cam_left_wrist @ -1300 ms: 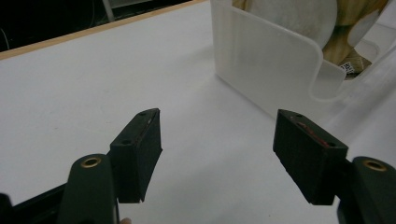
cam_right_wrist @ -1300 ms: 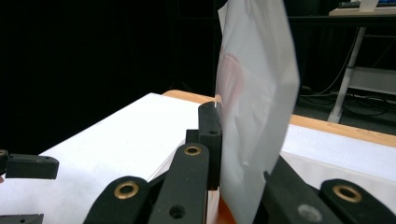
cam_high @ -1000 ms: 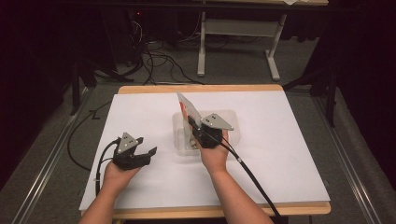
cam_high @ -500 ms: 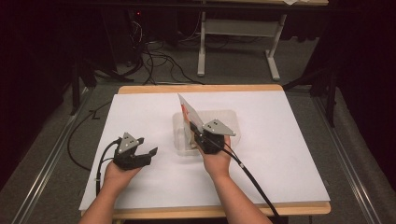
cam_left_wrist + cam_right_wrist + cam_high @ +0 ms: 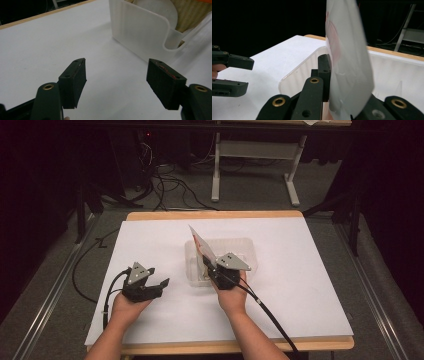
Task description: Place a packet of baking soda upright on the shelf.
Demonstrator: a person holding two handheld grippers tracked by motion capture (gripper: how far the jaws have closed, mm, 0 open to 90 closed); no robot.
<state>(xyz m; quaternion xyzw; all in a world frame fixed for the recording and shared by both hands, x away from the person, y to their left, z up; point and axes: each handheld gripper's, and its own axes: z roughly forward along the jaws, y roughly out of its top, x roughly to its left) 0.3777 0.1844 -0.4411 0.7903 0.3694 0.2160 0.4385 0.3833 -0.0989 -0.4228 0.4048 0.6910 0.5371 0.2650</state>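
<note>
A: Entry, current state. Where does the packet (image 5: 201, 246) sit relative to the clear plastic bin (image 5: 248, 251)?

B: Above the bin's near-left corner, standing on edge, tilted up and away from the person. Its long axis runs from the bin's near wall upward toward the far-left. In the right gripper view it is a thin white sheet-like pouch (image 5: 347, 62) with faint red print; contents unreadable.

A: Right gripper (image 5: 212, 270)?

B: Its fingers (image 5: 323, 72) are pressed together, pinching the packet's lower edge. The lower edge is at about the bin's rim height, so I judge it partly lifted out, not clear of the bin.

A: Left gripper (image 5: 161, 283)?

B: Resting low on the white counter (image 5: 310, 285), to the left of the bin and apart from it. Fingers (image 5: 76, 82) spread, nothing between them; they point toward the bin's side wall (image 5: 140, 32).

A: Deciding relation?

B: The packet's free upper end leans to the bin's left side, the side the left gripper is on. A handover would likely mean the left reaching up and toward the bin.
</note>
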